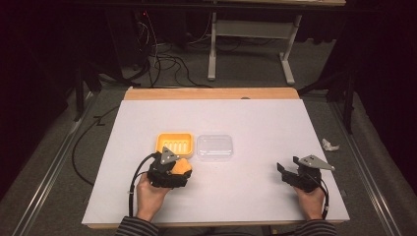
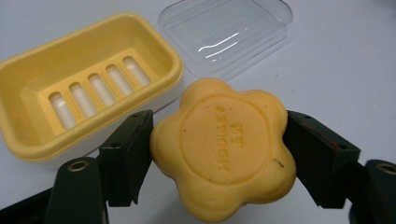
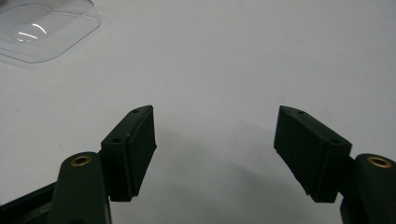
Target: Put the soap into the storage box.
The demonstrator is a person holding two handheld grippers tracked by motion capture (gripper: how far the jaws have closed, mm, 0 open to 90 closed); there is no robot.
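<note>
1. Flower-shaped orange soap bar is sitting clamped in the left gripper, both black pads pressing its sides; embossed face is pointing up at the camera, lettering too blurred to read.
2. In the high view, the soap is sitting just in front of the yellow soap dish, on the person's side of it, near its front right corner. Whether the bar is touching the table, I cannot tell.
3. Left jaws are closing only as far as the soap's width lets them, holding nothing else.
4. Yellow soap dish is lying open on the white table, slotted drain insert showing, nothing inside it.
5. Clear plastic lid is lying just right of the dish, almost touching it, flat on the table.
6. Right gripper is resting well to the right of the dish, past the lid, near the table's front right corner; its jaws are standing wide apart with nothing between them, bare tabletop showing through the gap.
7. Person's hands are gripping both tools from the near edge, striped sleeves showing.
</note>
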